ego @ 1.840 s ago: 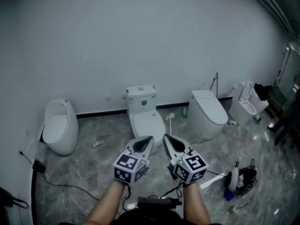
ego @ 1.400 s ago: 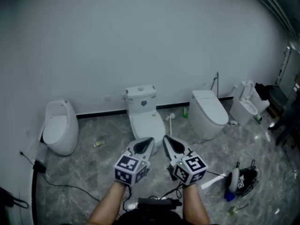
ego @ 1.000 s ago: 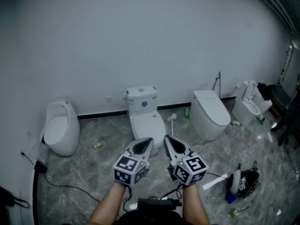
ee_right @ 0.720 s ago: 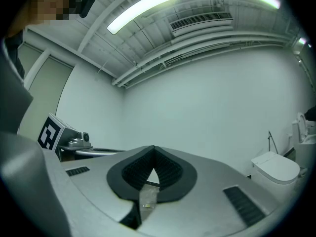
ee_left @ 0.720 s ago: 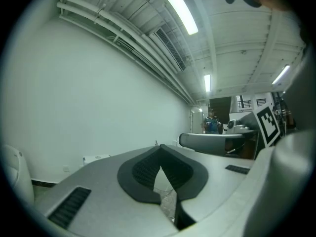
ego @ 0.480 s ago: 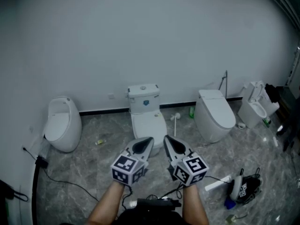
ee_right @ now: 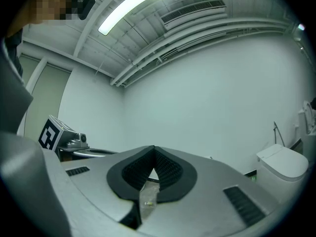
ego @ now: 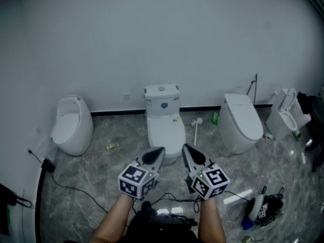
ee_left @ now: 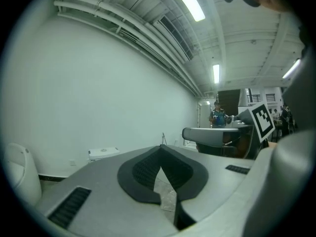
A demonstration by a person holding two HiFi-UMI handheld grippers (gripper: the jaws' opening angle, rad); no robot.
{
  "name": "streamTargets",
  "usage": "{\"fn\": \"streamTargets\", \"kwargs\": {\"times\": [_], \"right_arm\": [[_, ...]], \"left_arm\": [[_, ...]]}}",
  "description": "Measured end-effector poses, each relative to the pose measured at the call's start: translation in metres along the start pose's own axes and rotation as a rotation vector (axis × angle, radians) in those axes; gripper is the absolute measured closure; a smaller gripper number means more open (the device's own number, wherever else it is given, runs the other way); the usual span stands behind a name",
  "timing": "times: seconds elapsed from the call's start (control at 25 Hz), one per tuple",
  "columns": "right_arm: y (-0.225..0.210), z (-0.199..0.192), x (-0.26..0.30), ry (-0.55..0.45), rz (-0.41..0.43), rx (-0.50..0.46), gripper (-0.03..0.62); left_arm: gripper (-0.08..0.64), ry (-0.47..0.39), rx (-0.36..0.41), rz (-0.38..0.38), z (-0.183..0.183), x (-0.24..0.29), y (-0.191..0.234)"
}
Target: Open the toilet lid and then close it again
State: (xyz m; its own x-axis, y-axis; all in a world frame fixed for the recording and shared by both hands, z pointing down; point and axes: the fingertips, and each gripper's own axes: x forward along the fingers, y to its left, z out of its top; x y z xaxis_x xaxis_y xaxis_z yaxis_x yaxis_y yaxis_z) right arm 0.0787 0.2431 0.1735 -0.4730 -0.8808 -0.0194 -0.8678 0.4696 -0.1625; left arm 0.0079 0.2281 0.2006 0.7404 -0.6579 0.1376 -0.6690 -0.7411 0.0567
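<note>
**A:** Why is the left gripper point(ego: 156, 155) pinched together on nothing?

**B:** There is nothing to hold yet. It hangs short of the middle toilet point(ego: 162, 99), which stands against the wall straight ahead. The toilet lid point(ego: 166, 130) lies flat down on the bowl.

**A:** And the right gripper point(ego: 189, 154)?

**B:** Same — jaws together, empty, held just beside the other. I'd judge both are aimed at the lid's front edge — a closed tip could slip under and lift it.
</note>
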Motion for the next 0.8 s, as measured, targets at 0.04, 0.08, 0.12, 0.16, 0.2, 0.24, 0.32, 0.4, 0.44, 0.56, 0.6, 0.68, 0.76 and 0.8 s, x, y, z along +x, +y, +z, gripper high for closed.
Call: {"fn": "streamTargets", "kwargs": {"times": [0.04, 0.08, 0.12, 0.16, 0.2, 0.24, 0.32, 0.4, 0.44, 0.56, 0.6, 0.68, 0.76, 0.8], "right_arm": [[-0.003, -0.001, 0.003, 0.005, 0.000, 0.003, 0.583], [-0.006, -0.002, 0.006, 0.008, 0.000, 0.004, 0.583], [-0.008, -0.003, 0.009, 0.012, -0.002, 0.005, 0.583], [-0.011, -0.004, 0.013, 0.015, -0.004, 0.006, 0.583], [-0.013, -0.006, 0.017, 0.019, -0.007, 0.005, 0.583], [-0.016, -0.007, 0.021, 0.024, -0.009, 0.004, 0.583], [-0.022, -0.010, 0.031, 0.031, -0.016, 0.003, 0.583], [-0.029, -0.013, 0.041, 0.042, -0.023, 0.004, 0.583], [-0.033, -0.016, 0.047, 0.049, -0.025, 0.005, 0.583], [-0.048, -0.021, 0.069, 0.058, -0.029, 0.005, 0.583], [-0.052, -0.022, 0.077, 0.061, -0.033, 0.005, 0.583], [-0.062, -0.026, 0.093, 0.082, -0.058, 0.001, 0.583], [-0.074, -0.030, 0.110, 0.102, -0.081, 0.000, 0.581], [-0.080, -0.031, 0.118, 0.107, -0.089, 0.003, 0.583]], "left_arm": [[0.554, 0.002, -0.001, 0.001, 0.000, 0.003, 0.002], [0.554, 0.003, -0.002, 0.000, 0.000, 0.007, 0.004], [0.554, 0.005, -0.003, -0.002, -0.001, 0.010, 0.006], [0.554, 0.008, -0.003, -0.004, -0.002, 0.014, 0.008], [0.554, 0.012, -0.005, -0.006, -0.005, 0.017, 0.011], [0.554, 0.015, -0.007, -0.009, -0.007, 0.021, 0.015], [0.554, 0.022, -0.012, -0.013, -0.010, 0.031, 0.024], [0.554, 0.028, -0.016, -0.020, -0.012, 0.041, 0.032], [0.554, 0.031, -0.017, -0.024, -0.013, 0.047, 0.037], [0.553, 0.040, -0.015, -0.036, -0.017, 0.067, 0.054], [0.554, 0.046, -0.015, -0.038, -0.019, 0.073, 0.061], [0.554, 0.055, -0.022, -0.039, -0.023, 0.086, 0.078], [0.553, 0.059, -0.040, -0.051, -0.027, 0.102, 0.095], [0.553, 0.059, -0.050, -0.060, -0.028, 0.109, 0.104]]}}
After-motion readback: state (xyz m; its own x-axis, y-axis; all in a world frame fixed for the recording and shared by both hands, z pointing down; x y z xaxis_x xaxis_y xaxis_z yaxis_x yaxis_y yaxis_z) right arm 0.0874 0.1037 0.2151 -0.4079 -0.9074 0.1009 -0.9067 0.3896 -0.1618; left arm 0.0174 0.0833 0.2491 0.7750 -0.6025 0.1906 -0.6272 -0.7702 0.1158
